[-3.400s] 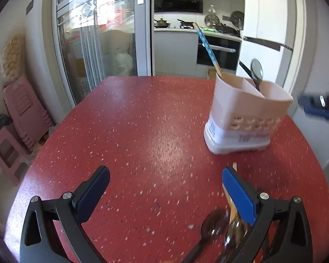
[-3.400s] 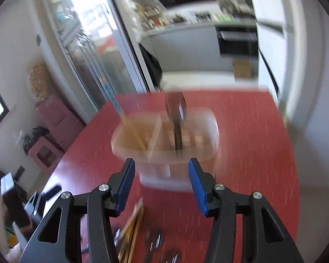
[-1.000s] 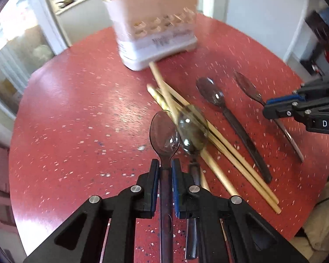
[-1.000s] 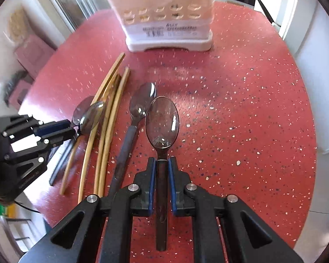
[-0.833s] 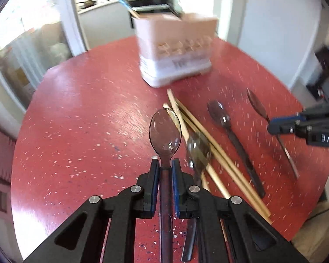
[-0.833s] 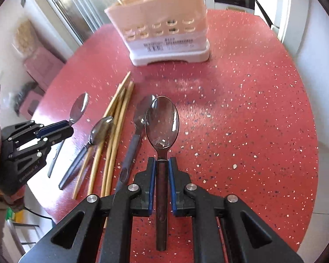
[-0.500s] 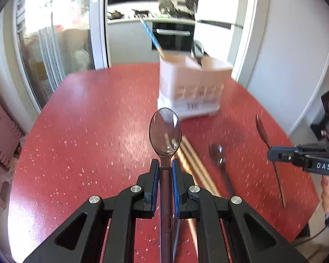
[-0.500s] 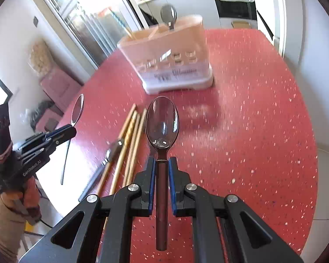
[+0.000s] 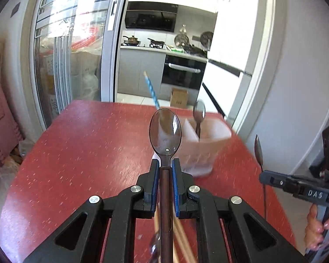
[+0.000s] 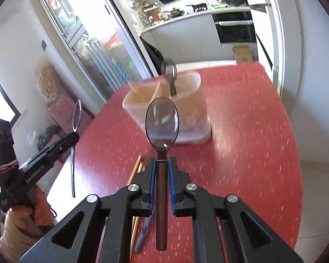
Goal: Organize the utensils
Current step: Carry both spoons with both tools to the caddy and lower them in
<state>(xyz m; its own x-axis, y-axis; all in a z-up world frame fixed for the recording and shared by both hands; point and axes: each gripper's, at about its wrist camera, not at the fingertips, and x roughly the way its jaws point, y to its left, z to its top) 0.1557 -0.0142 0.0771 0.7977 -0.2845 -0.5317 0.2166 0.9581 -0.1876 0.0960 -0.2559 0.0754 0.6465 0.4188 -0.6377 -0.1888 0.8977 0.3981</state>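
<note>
Red table (image 9: 81,153) lies below both tools. Utensil holder (image 10: 186,100) stands ahead. Left gripper (image 9: 165,171) clamps one spoon (image 9: 165,131); right gripper (image 10: 161,168) clamps another spoon (image 10: 161,120). Risk: simultaneous insertion may clash bowls at the holder's rim, tipping it.

A home kitchen: built-in oven (image 9: 182,74), stovetop pans (image 9: 131,40) (beyond a sliding glass door (image 9: 76,43)).

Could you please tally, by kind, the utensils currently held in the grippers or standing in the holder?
Spoons: 3, one in the left gripper, one in the right gripper, one in the holder
Blue-patterned stick: 1, in the holder
Total: 4
</note>
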